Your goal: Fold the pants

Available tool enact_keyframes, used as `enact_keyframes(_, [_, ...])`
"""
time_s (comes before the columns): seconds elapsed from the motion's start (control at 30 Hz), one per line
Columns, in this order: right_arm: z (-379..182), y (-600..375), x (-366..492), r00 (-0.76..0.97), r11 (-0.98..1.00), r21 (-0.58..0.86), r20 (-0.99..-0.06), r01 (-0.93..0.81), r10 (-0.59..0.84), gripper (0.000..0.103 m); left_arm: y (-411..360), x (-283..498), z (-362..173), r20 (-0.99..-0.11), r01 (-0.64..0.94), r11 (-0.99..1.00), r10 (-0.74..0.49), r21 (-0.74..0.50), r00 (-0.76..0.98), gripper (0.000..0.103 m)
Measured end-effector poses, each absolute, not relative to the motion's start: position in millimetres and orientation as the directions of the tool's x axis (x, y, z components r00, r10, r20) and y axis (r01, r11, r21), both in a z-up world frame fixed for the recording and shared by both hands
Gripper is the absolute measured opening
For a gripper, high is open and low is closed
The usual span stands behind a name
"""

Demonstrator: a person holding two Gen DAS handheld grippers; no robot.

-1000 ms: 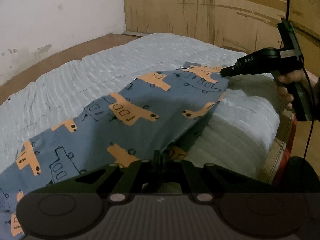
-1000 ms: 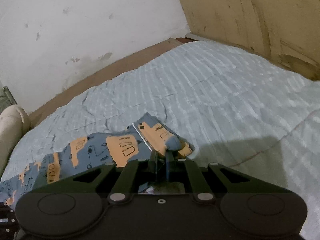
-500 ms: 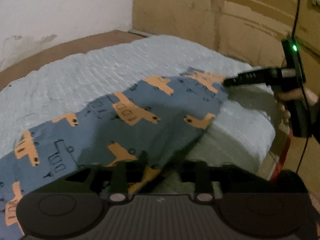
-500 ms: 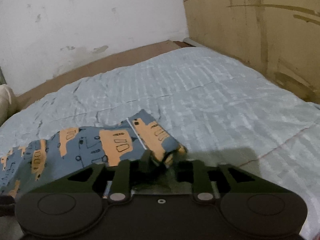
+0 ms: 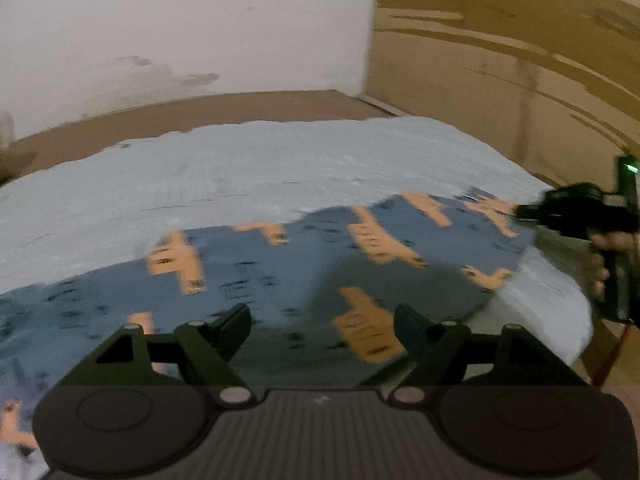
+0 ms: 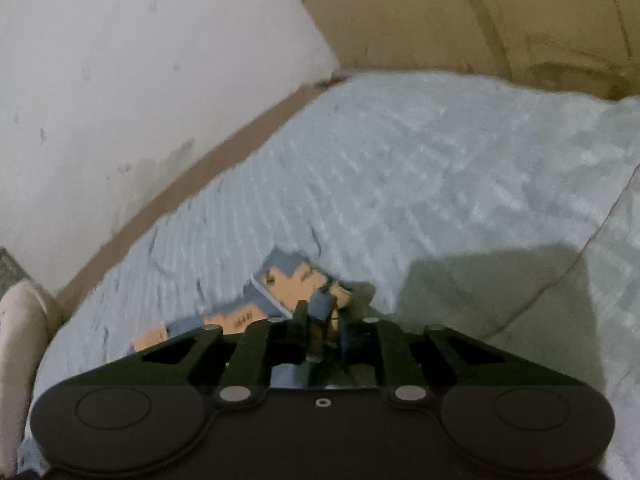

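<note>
The blue pants (image 5: 288,272) with orange vehicle prints lie spread across the light blue bedspread (image 5: 240,168). My left gripper (image 5: 322,320) is open just above the pants, its jaws wide apart and empty. My right gripper (image 6: 320,312) is shut on a corner of the pants (image 6: 288,284). In the left wrist view the right gripper (image 5: 524,213) pinches the pants' far right corner near the bed's edge.
A white wall (image 5: 180,20) stands behind the bed and wooden panels (image 5: 500,60) to the right. A brown bed frame strip (image 5: 200,108) runs along the wall. A cream pillow (image 6: 20,320) lies at the far left. The bedspread (image 6: 440,160) stretches ahead.
My left gripper opened and let go of the pants edge, which now lies flat. The right gripper kept its hold and tilted.
</note>
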State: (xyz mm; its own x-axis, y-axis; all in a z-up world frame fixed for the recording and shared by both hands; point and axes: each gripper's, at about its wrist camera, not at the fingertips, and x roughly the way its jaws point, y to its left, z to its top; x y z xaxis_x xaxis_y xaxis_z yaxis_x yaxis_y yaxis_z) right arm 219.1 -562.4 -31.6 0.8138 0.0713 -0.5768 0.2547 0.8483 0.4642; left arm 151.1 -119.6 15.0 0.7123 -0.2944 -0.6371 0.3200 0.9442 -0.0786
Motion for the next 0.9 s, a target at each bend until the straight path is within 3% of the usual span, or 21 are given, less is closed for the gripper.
enact_keyframes(0.17, [-7.0,-542.5,187.7,0.848,0.920,0.319,-0.529,0.226,-0.025,0.010,-77.5,151.1,16.7,-0.638,0.205,0.975,-0.211,-0.085,0.741,0.084])
enact_keyframes(0.33, [-19.6,-540.5,187.7,0.812,0.933,0.273,-0.583,0.235,-0.034,0.013,-47.7,150.0,14.8,-0.640,0.129,0.988,-0.154,-0.086,0.753,0.084])
enact_keyframes(0.4, [-22.0,-538.1,188.3,0.801,0.936,0.253,-0.596,0.247,-0.050,0.030,-35.2,145.7,18.7,-0.629,0.108,0.990,-0.143,-0.093,0.765,0.088])
enact_keyframes(0.43, [-19.5,-535.0,186.0,0.801,0.941,0.231,-0.596,0.249,-0.066,0.033,-29.4,142.6,21.0,-0.620,0.100,0.991,-0.136,-0.093,0.773,0.089])
enact_keyframes(0.47, [-17.3,-532.0,183.7,0.800,0.947,0.207,-0.594,0.247,-0.079,0.045,-21.9,139.1,23.2,-0.610,0.091,0.992,-0.125,-0.086,0.782,0.092])
enact_keyframes(0.5, [-14.3,-528.7,180.3,0.802,0.952,0.186,-0.591,0.244,-0.090,0.065,-16.0,136.1,24.9,-0.603,0.080,0.994,-0.110,-0.077,0.790,0.094])
enact_keyframes(0.57, [-4.3,-515.7,170.1,0.818,0.963,0.132,-0.562,0.235,-0.122,0.085,-2.9,127.5,28.3,-0.584,0.046,0.997,-0.072,-0.060,0.808,0.097])
enact_keyframes(0.63, [6.4,-496.9,161.3,0.841,0.976,0.083,-0.527,0.199,-0.127,0.090,12.4,117.7,29.5,-0.567,0.007,0.998,-0.037,-0.056,0.823,0.100])
enact_keyframes(0.7, [13.4,-474.9,155.6,0.859,0.988,0.062,-0.503,0.141,-0.091,0.102,29.8,106.5,28.1,-0.557,-0.041,0.998,0.006,-0.051,0.831,0.100])
enact_keyframes(0.9, [12.3,-384.6,153.7,0.861,0.985,0.115,-0.480,-0.130,0.170,0.102,85.6,87.1,15.3,-0.584,-0.180,0.981,0.104,-0.073,0.805,0.100])
